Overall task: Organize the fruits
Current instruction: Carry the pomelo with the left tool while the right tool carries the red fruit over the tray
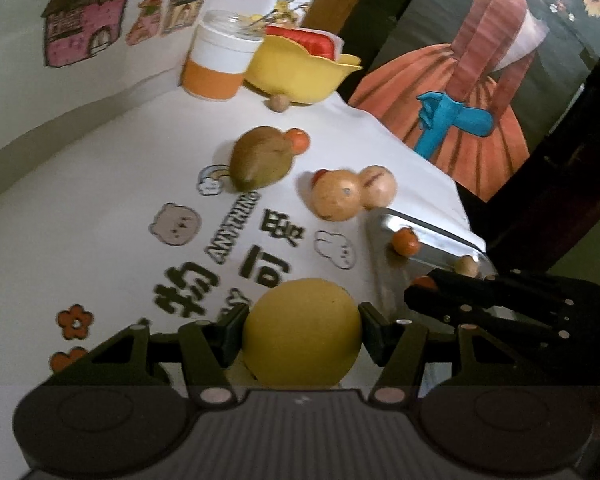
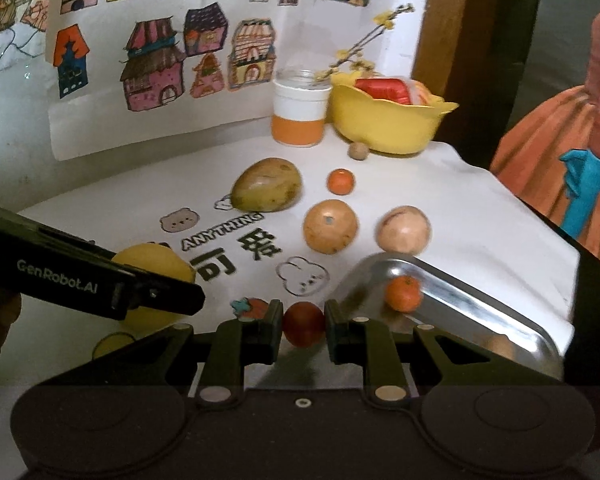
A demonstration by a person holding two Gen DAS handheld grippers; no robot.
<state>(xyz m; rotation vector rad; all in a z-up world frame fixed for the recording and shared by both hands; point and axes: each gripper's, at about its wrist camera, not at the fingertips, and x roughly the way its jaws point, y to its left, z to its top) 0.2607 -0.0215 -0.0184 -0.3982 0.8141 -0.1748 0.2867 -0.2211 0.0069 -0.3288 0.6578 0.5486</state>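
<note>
Left gripper (image 1: 302, 334) clamped on a yellow lemon (image 1: 302, 330), low over the near left of the white cloth (image 1: 100, 208). Right gripper (image 2: 303, 326) pinching a small red fruit (image 2: 303, 323), possibly a tomato, just left of the metal tray (image 2: 480, 300). In the tray: 1 small orange (image 2: 404, 293). Farther back on the cloth: a green mango (image 2: 268, 190), 2 round tan fruits (image 2: 331, 226), another small orange (image 2: 340, 181). At the far edge: a yellow bowl (image 2: 384, 124).

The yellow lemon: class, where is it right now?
The yellow lemon sits clamped in the left gripper above the printed cloth, left of the metal tray.
</note>
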